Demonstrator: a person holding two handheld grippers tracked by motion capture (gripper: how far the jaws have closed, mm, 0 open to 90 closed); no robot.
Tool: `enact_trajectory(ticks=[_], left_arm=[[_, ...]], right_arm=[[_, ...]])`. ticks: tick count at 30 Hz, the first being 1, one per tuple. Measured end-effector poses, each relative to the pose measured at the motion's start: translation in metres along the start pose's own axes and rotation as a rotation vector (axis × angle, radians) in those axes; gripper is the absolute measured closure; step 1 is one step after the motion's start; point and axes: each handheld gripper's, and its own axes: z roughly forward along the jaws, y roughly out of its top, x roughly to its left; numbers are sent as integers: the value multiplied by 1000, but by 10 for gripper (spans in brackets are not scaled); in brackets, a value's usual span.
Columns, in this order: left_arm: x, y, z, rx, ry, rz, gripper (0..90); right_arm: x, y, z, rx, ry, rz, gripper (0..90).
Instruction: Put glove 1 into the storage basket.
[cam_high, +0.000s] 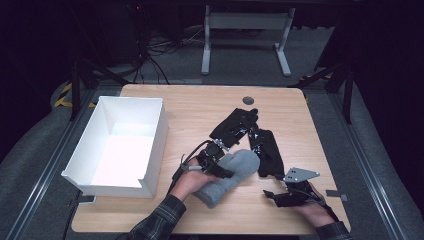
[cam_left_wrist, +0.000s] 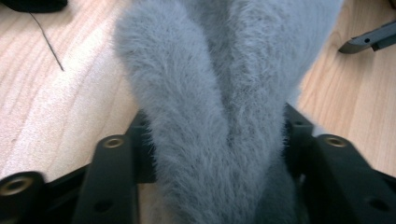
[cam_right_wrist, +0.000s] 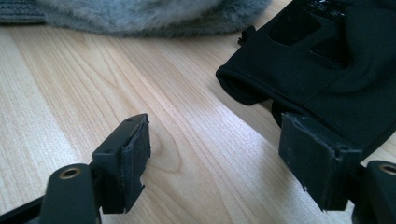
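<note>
While grey mitten (cam_left_wrist: 219, 107) is clenched in left gripper (cam_high: 216, 161) jaws, soft fur may slip; right gripper (cam_right_wrist: 219, 161) jaws released beside black glove (cam_right_wrist: 336, 70).

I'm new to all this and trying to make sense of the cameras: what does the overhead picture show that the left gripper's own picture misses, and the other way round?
High view alone: the white box at the table's left, two black gloves and the right gripper, jaws open on nothing. Left gripper view alone: the close-up, both jaws pressing the fuzzy pile from either side. Shared: the grey mitten held by the left gripper, on the wooden table.
</note>
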Motion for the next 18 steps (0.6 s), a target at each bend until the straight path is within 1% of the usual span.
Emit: enact_trajectory(ticks=[2,4,6,8,9,12,18], left_arm=[[-1,1,0,13,-12,-3,551],[-2,1,-1,25,-14,-2,588],[-3,1,-2,27,-13,-2,619],[-3,1,-3,22,-22,-1,635],[-3,0,-4,19,-24,-4,640],[-5,0,-9,8,-26,8,644],[-10,1,-18,-18,-27,18,643]], right_arm=[[0,0,0,0,0,0,256],[0,0,0,-1,0,0,256],[0,0,0,0,1,0,252],[0,0,0,0,1,-1,249],[0,0,0,0,1,-1,247],[0,0,0,2,-2,1,227],[0,0,0,11,-11,8,193]])
